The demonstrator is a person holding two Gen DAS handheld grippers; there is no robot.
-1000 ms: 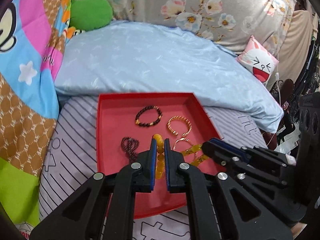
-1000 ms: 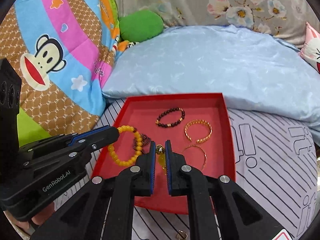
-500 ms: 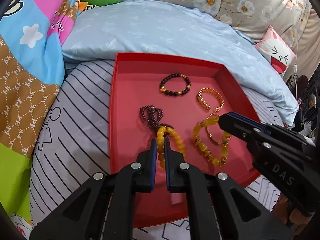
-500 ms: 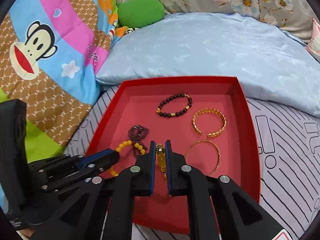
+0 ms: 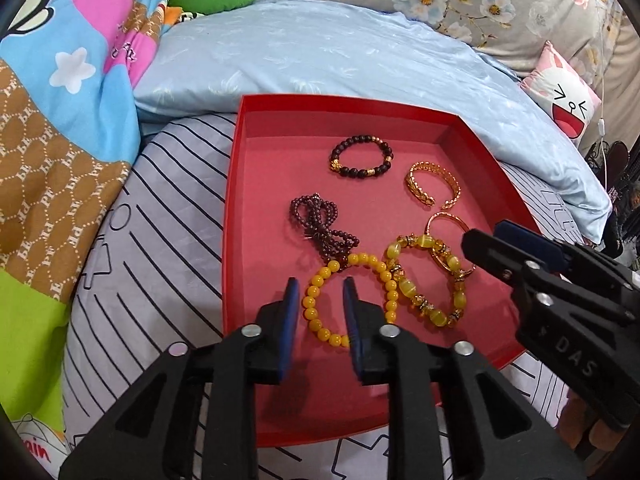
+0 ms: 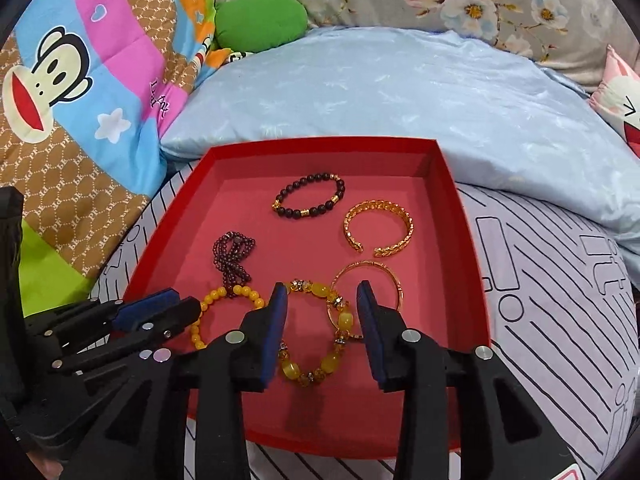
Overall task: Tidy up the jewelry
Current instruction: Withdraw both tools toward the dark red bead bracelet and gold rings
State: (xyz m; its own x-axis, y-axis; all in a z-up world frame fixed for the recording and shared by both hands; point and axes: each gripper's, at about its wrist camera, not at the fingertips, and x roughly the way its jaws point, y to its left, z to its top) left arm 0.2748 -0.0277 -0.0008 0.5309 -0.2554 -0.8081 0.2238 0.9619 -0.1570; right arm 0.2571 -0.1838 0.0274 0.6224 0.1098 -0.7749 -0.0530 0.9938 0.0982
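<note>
With both grippers' jaws just parted, the left gripper (image 5: 318, 304) straddling the yellow bracelet (image 5: 348, 298) and the right gripper (image 6: 322, 316) the amber bracelet (image 6: 316, 332) in the red tray (image 6: 464, 240), lifting fingers could snag beads; readable: "DAS", "PE".

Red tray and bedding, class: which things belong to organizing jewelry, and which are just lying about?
Belongs to the job:
red tray
yellow bead bracelet
amber bead bracelet
dark bead bracelet
maroon bead strand
gold cuff
thin gold bangle

Just lying about:
blue pillow
green cushion
cartoon quilt
</note>
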